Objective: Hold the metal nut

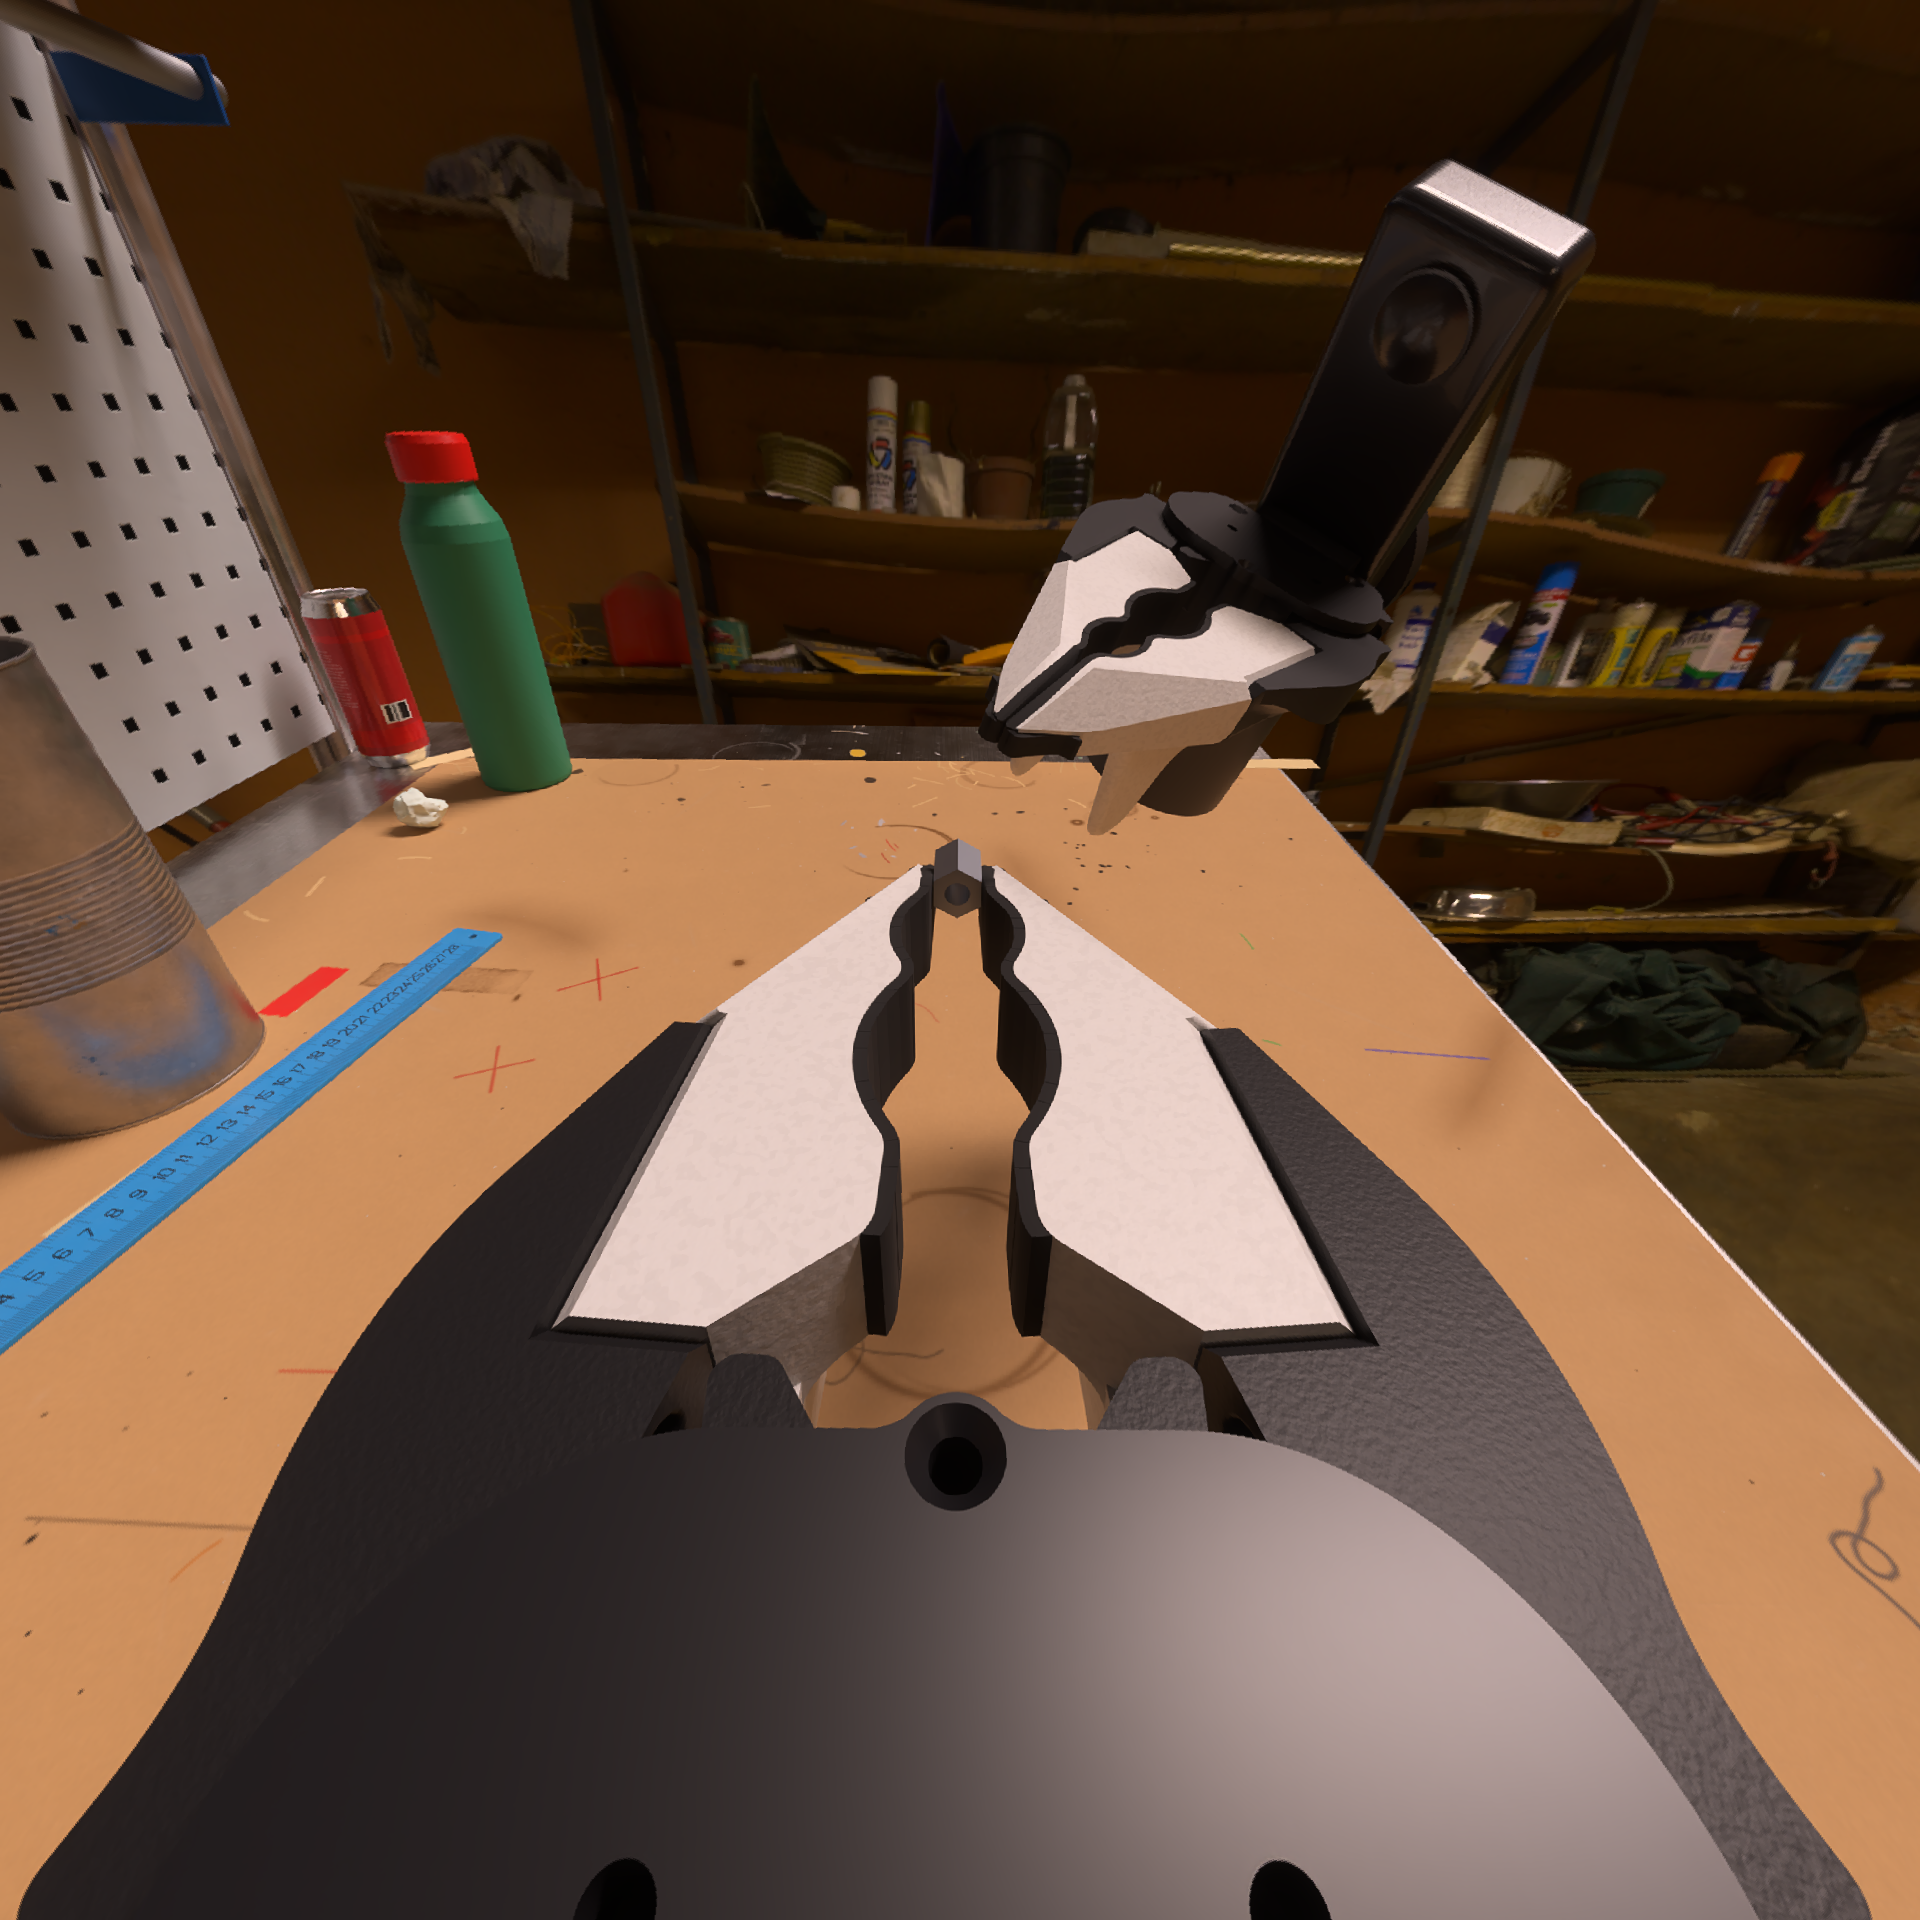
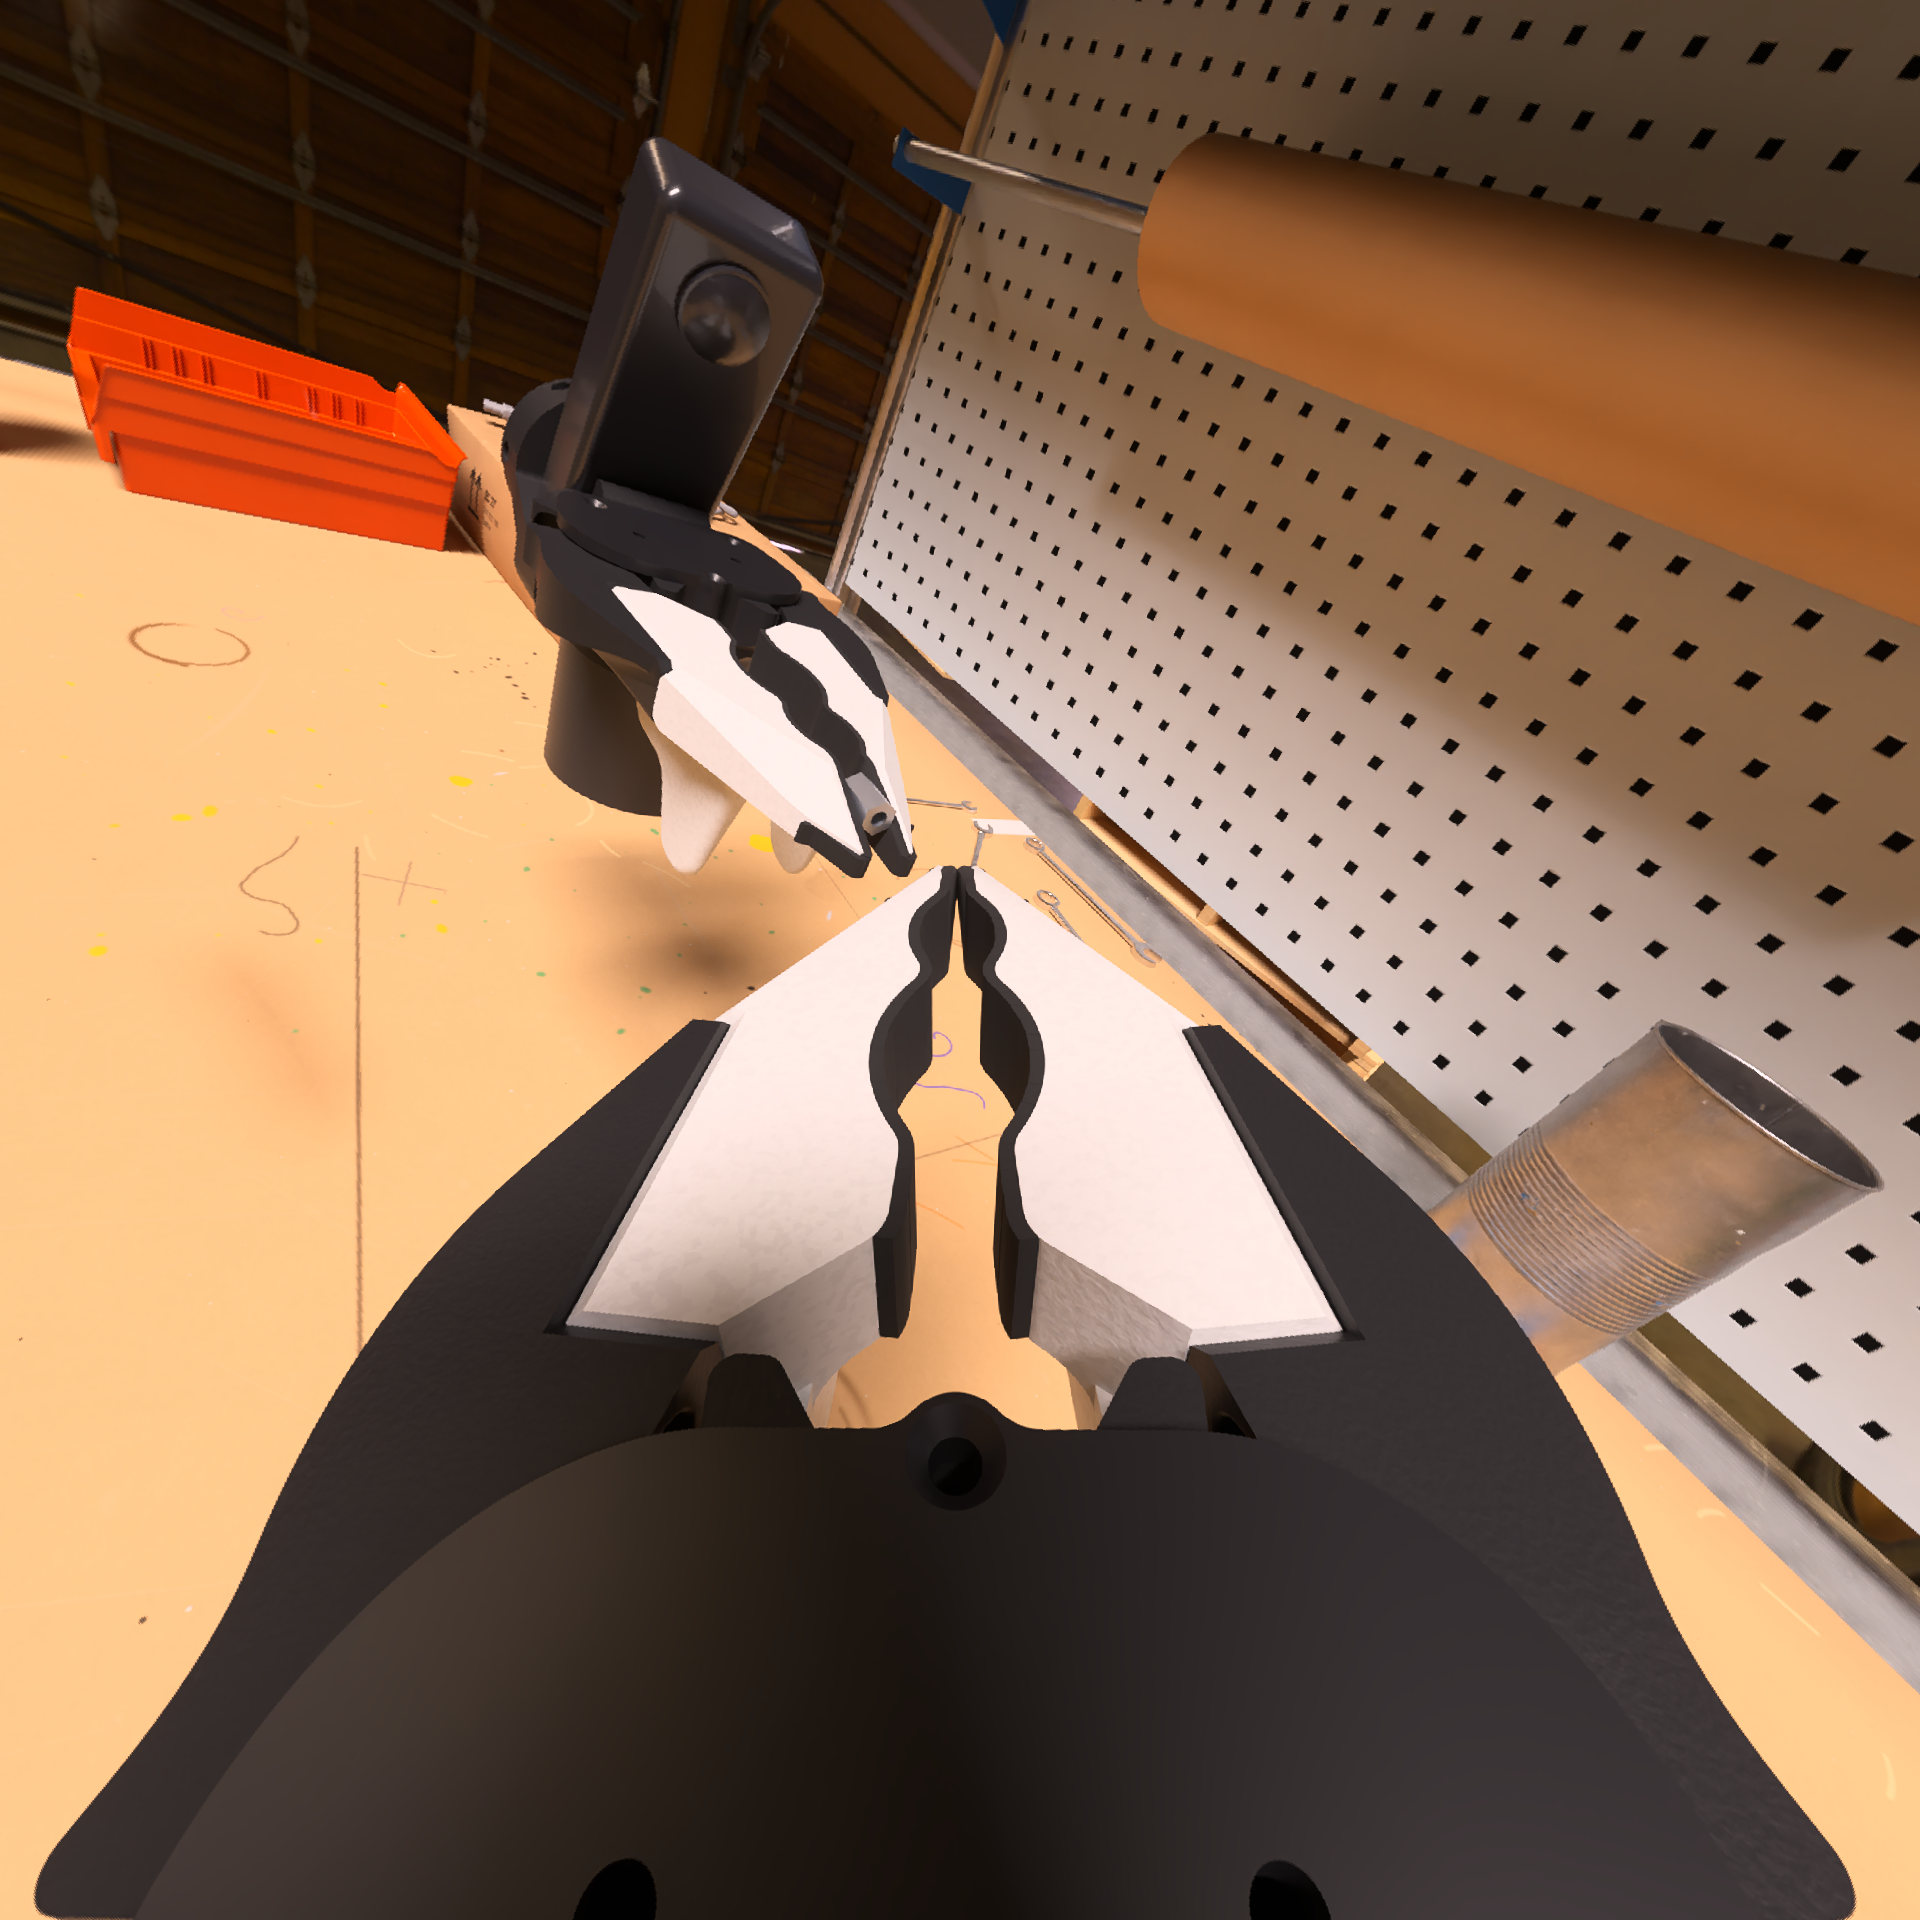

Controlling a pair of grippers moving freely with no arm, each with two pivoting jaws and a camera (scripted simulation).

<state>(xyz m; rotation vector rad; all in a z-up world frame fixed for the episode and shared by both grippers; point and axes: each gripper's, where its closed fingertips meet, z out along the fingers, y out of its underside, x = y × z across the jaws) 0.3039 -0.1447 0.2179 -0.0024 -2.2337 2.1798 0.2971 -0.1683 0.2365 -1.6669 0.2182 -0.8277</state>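
Observation:
A small grey hexagonal metal nut (image 1: 956, 881) is pinched between the tips of my left gripper (image 1: 956, 891), held above the tan table. In the right wrist view the same nut (image 2: 873, 808) shows at the tips of the left gripper (image 2: 879, 844), which hovers above the table. My right gripper (image 2: 954, 881) is shut with nothing between its tips, a short way in front of the left gripper's tips. In the left wrist view the right gripper (image 1: 1023, 736) floats beyond the nut, above the table, jaws together.
A green bottle with red cap (image 1: 473, 613), a red can (image 1: 364, 670), a metal pipe (image 1: 83, 914), a blue ruler (image 1: 239, 1122) and a white pegboard (image 1: 114, 468) stand at left. An orange bin (image 2: 260, 416), thin wrenches (image 2: 1081, 904) and a brown roll (image 2: 1538, 343) show in the right wrist view.

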